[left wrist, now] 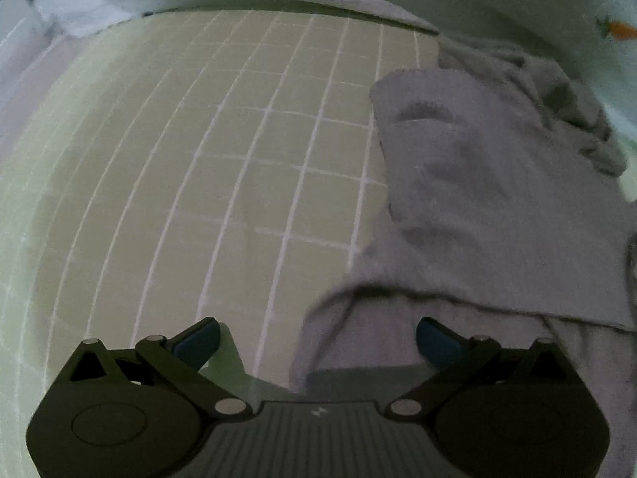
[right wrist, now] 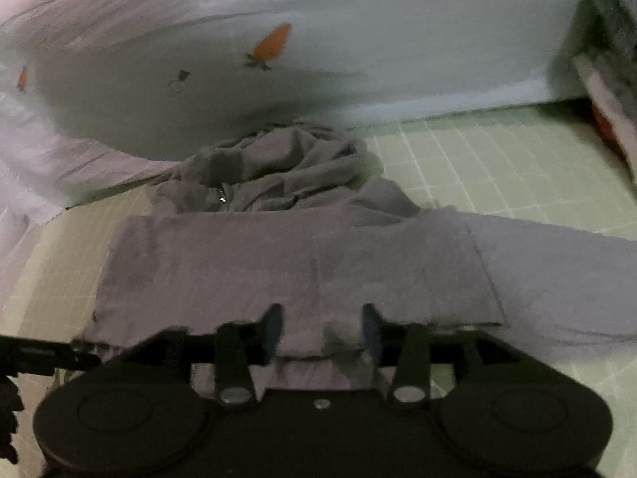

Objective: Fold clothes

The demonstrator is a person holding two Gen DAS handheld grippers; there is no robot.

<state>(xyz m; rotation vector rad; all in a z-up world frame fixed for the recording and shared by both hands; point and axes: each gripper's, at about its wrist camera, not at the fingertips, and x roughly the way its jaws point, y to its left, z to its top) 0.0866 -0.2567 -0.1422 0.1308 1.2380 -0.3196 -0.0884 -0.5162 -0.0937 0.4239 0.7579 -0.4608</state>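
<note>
A grey garment [right wrist: 302, 263] lies on a green gridded mat [right wrist: 497, 159]. Its near part is folded into a flat panel, and a bunched part with a small zipper [right wrist: 223, 199] sits behind it. A long section [right wrist: 557, 275] stretches off to the right. My right gripper [right wrist: 322, 328] hovers at the panel's near edge, jaws partly apart, with grey cloth between the fingers. In the left wrist view the same garment [left wrist: 489, 183] fills the right side. My left gripper [left wrist: 317, 338] is wide open over its left edge, the right finger above cloth and the left finger above the mat [left wrist: 199, 159].
A pale sheet with orange carrot prints [right wrist: 274, 44] rises behind the mat. Boxes or packets [right wrist: 609, 91] stand at the far right. A dark object [right wrist: 40, 354] juts in at the left edge of the right wrist view.
</note>
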